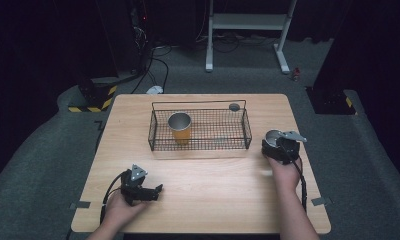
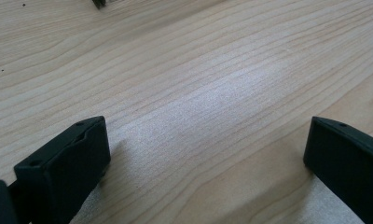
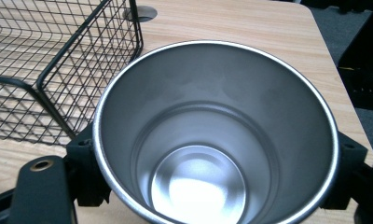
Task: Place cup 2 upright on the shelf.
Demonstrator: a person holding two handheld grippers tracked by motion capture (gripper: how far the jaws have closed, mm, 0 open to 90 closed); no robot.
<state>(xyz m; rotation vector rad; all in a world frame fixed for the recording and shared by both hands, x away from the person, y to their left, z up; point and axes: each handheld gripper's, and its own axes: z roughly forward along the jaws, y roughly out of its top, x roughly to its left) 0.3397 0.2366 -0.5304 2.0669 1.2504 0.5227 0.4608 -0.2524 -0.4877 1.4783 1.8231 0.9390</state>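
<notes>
Wire basket (image 1: pixel 199 131) on wooden table (image 1: pixel 213 185)

A steel cup (image 3: pixel 212 140) stands upright and empty between the right tool's (image 1: pixel 280 145) jaws, which press on its sides; its inside is brushed metal with a bright rim. It sits over the tabletop (image 1: pixel 213 185) just beside the right end of a black wire basket (image 1: pixel 200 146). Inside that basket, toward its left half, stands a second cup (image 1: pixel 180 127), upright, with an orange body and a metal mouth.
</notes>
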